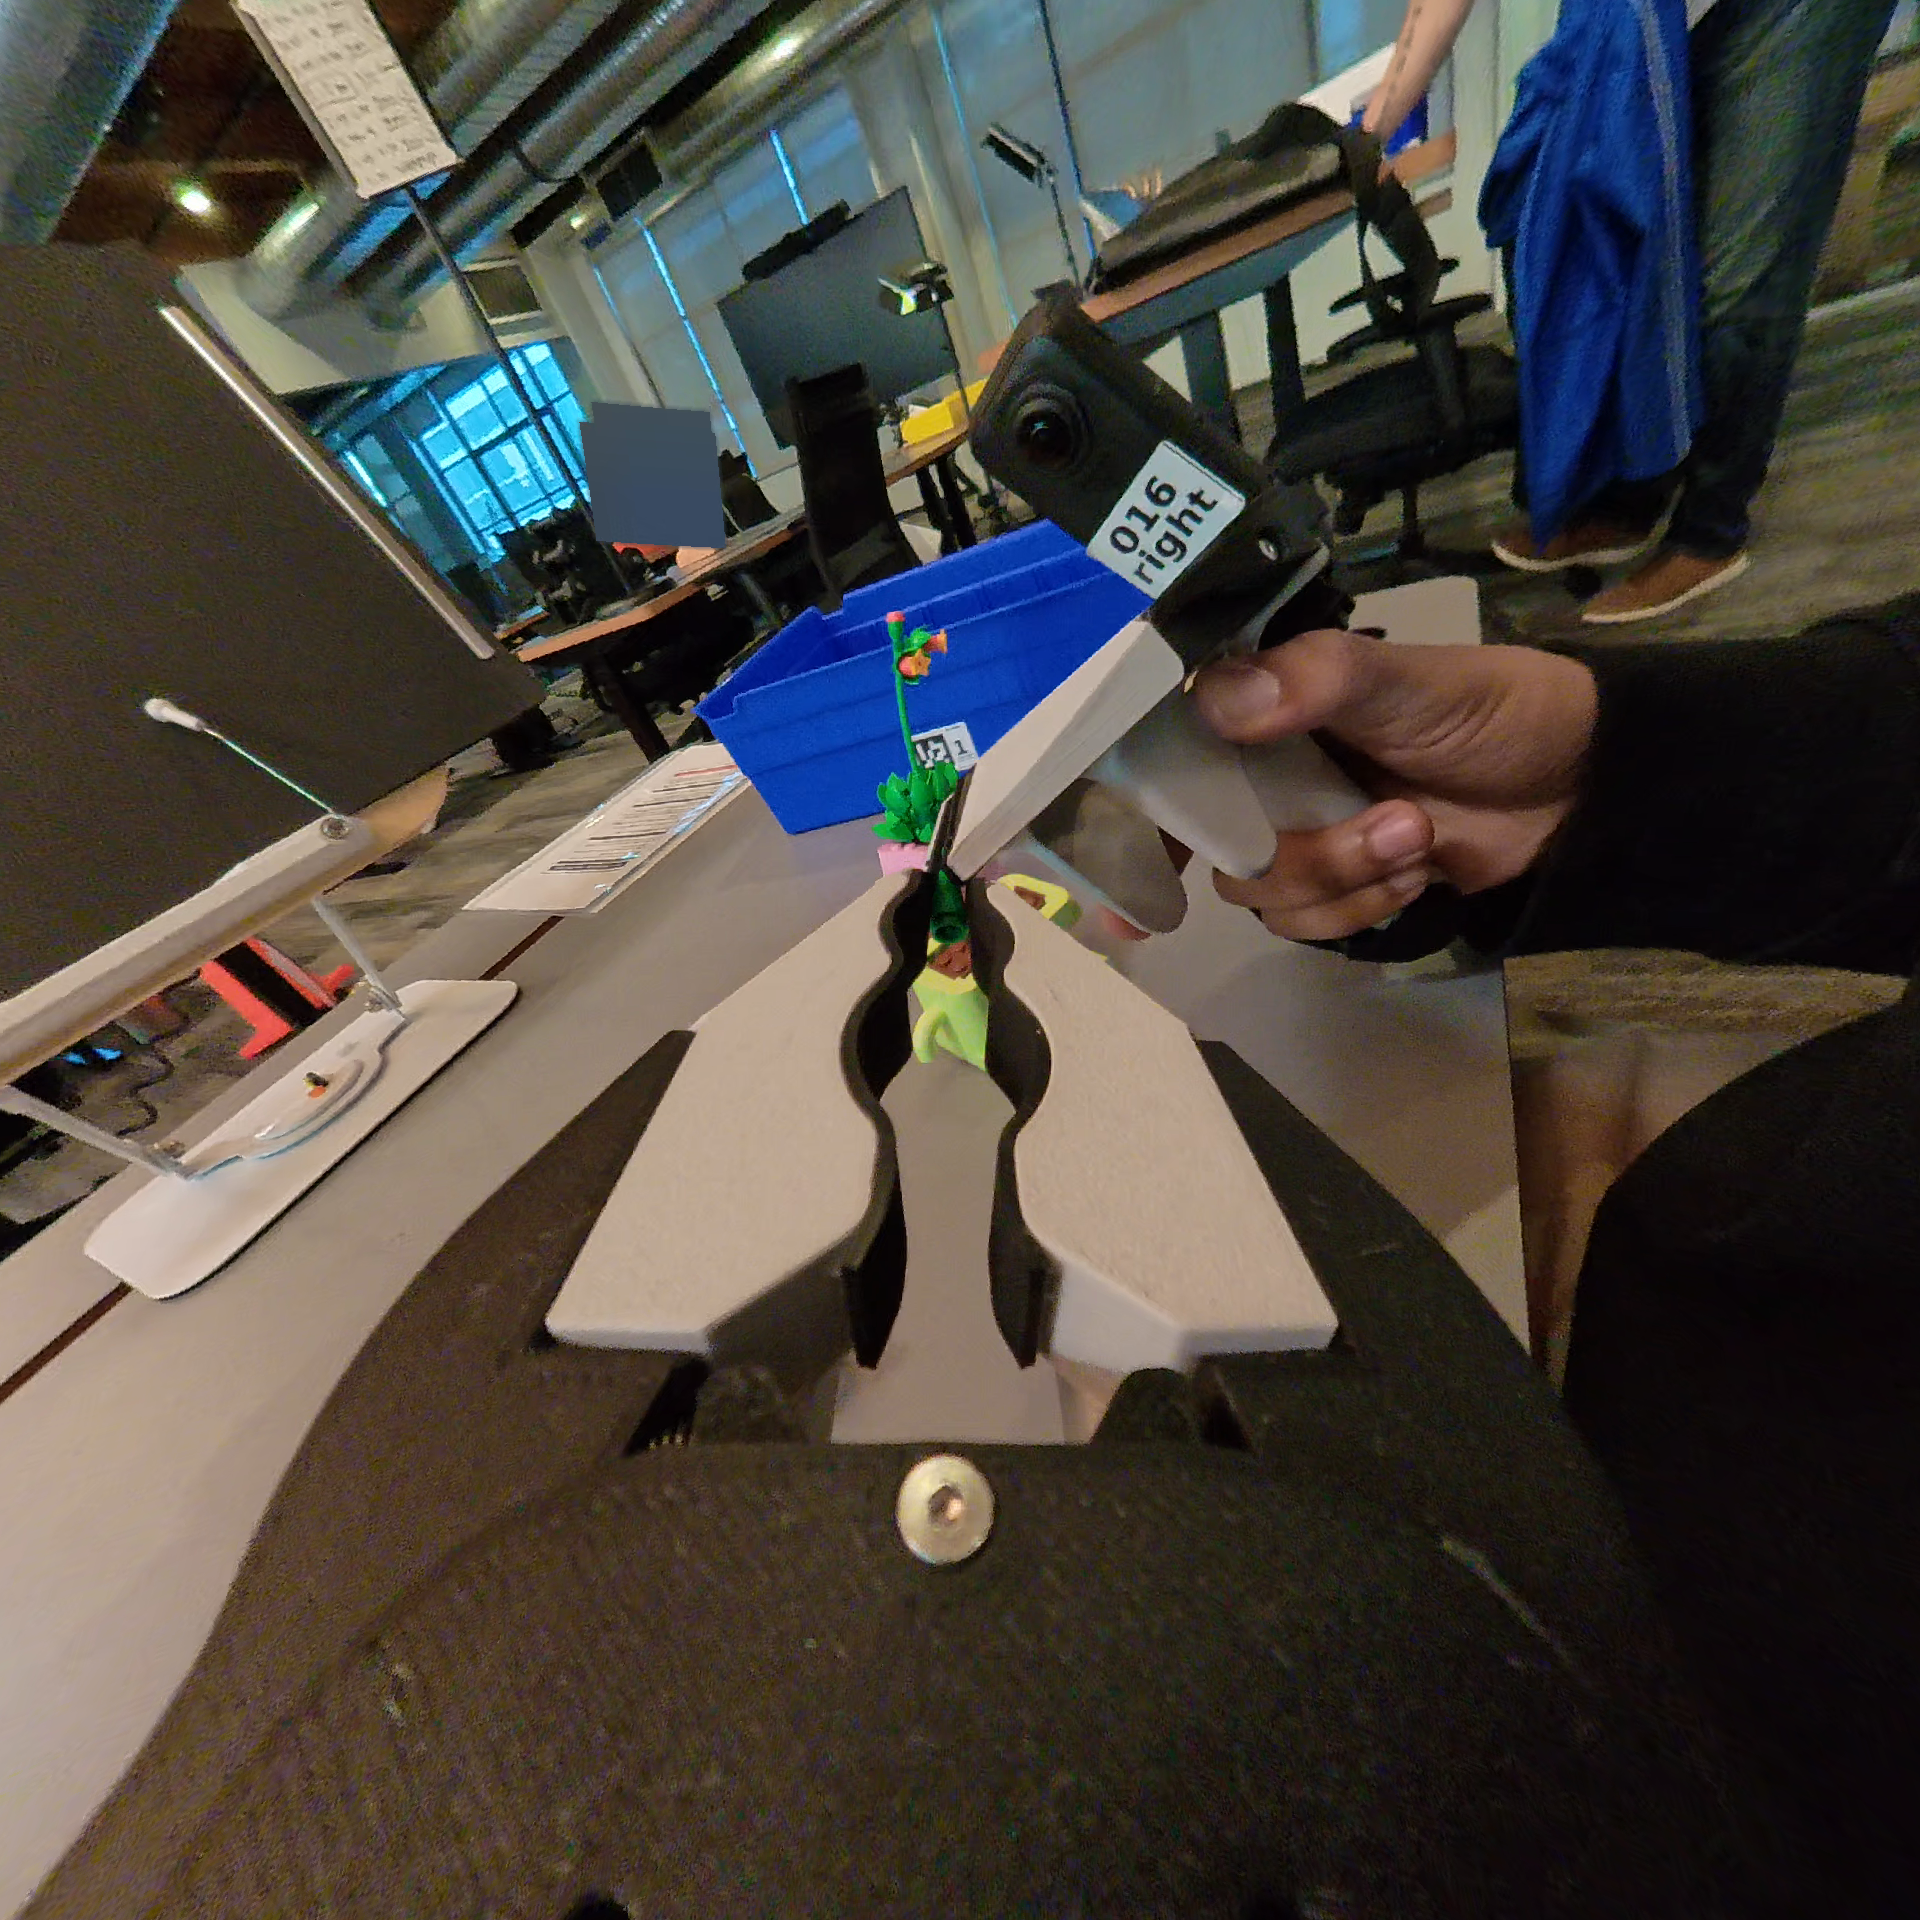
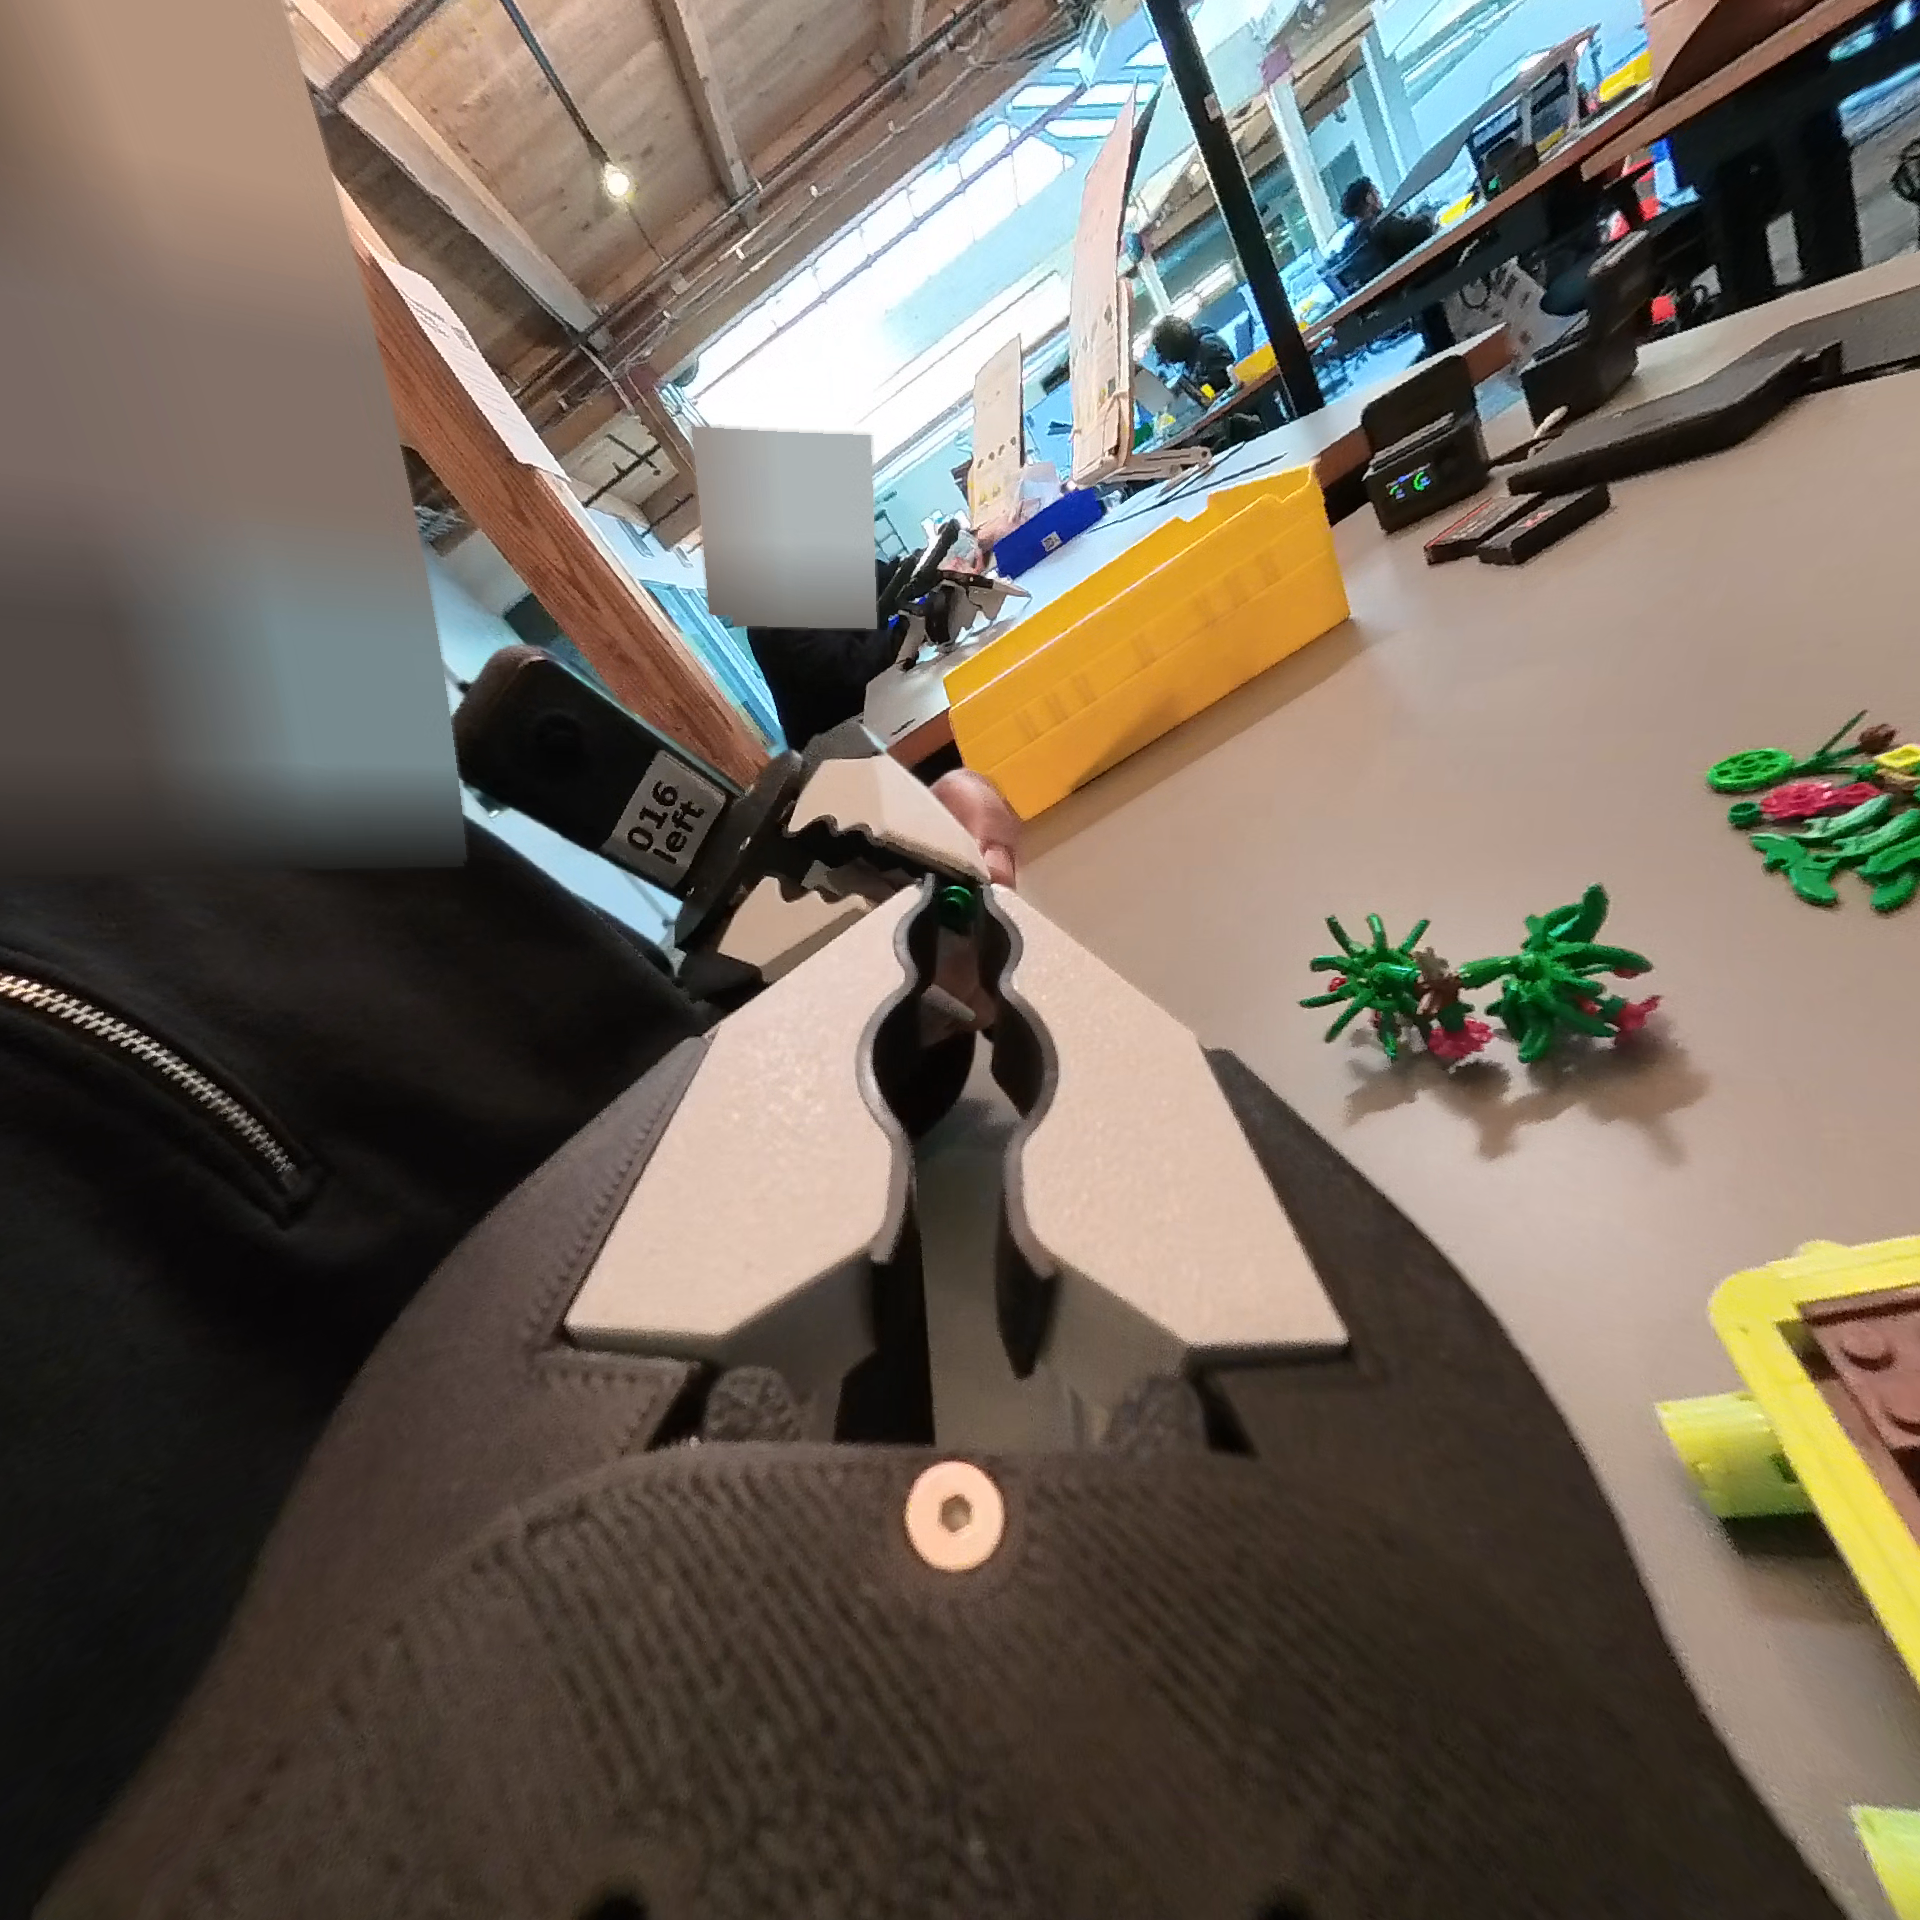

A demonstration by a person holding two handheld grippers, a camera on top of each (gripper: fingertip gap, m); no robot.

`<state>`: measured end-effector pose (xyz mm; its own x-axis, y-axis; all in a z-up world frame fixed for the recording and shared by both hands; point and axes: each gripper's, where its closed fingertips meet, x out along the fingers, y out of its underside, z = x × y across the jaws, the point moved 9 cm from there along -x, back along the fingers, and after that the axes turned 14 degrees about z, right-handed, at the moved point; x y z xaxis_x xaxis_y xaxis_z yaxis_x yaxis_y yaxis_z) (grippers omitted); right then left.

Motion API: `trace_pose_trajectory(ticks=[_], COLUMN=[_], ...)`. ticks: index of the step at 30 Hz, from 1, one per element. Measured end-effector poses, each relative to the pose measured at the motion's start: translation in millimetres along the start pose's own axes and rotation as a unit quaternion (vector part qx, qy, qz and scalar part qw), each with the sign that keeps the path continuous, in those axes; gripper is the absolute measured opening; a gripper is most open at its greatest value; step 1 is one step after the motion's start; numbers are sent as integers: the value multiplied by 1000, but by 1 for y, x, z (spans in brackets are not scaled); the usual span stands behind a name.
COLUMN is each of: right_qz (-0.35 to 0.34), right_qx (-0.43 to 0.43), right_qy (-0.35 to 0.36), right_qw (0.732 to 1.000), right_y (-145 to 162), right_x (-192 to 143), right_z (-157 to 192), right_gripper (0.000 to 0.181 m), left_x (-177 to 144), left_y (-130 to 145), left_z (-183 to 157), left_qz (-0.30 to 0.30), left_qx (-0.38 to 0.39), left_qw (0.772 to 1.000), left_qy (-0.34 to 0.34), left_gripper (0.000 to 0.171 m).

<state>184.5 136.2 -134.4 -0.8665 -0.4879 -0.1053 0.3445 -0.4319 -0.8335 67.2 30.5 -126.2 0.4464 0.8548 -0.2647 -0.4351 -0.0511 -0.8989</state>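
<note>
The grey table (image 2: 1455,790) carries everything, and places here are given from it. On its far part sits a blue bin (image 1: 862,696); the right wrist view shows a yellow bin (image 2: 1153,634) on its far edge. A white stand (image 1: 301,1122) rests at the table's left side, with a printed sheet (image 1: 623,831) lying between it and the blue bin.

Above the table's middle the two grippers meet tip to tip. The left gripper (image 1: 948,902) is pressed nearly together at its tips, pinching a green toy stem (image 1: 945,912) that rises out of a light green toy cup (image 1: 951,1013) seen between its fingers. The right gripper (image 2: 954,902), held in a hand (image 1: 1423,769), comes in from the side and is pinched on the same green stem at the same spot.

Beyond the tips a thin green flower stalk (image 1: 900,686) stands over a cluster of green leaves (image 1: 914,800). Loose on the table lie two small green plant pieces with red bits (image 2: 1475,987), and more green and red pieces (image 2: 1829,821) farther along
</note>
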Motion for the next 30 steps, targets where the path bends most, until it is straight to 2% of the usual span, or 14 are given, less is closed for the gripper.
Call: trace_pose_trajectory(ticks=[7,11,15,19,22,30], right_qz=[-6,-8,-38,-11,6,3], right_qx=[19,16,-27,-85,-109,-116], right_qy=[-25,-17,59,139,159,152], right_qw=[999,1000,997,987,981,981], right_y=[2,2,-3,-4,-3,-3], right_x=[-1,-1,-8,-3,5,7], right_z=[-4,-5,-4,3,8,11], right_gripper=[4,5,19,24,19,5], left_x=[2,3,4,3,2,1], left_y=[0,0,5,4,4,0], left_z=[-7,-2,4,5,2,-1], left_qz=[20,28,45,42,42,34], left_qx=[58,31,21,23,40,44], left_qw=[997,998,997,997,996,996], left_qy=[-41,-35,-53,-66,-73,-75], left_gripper=[3,1,1,1,1,1])
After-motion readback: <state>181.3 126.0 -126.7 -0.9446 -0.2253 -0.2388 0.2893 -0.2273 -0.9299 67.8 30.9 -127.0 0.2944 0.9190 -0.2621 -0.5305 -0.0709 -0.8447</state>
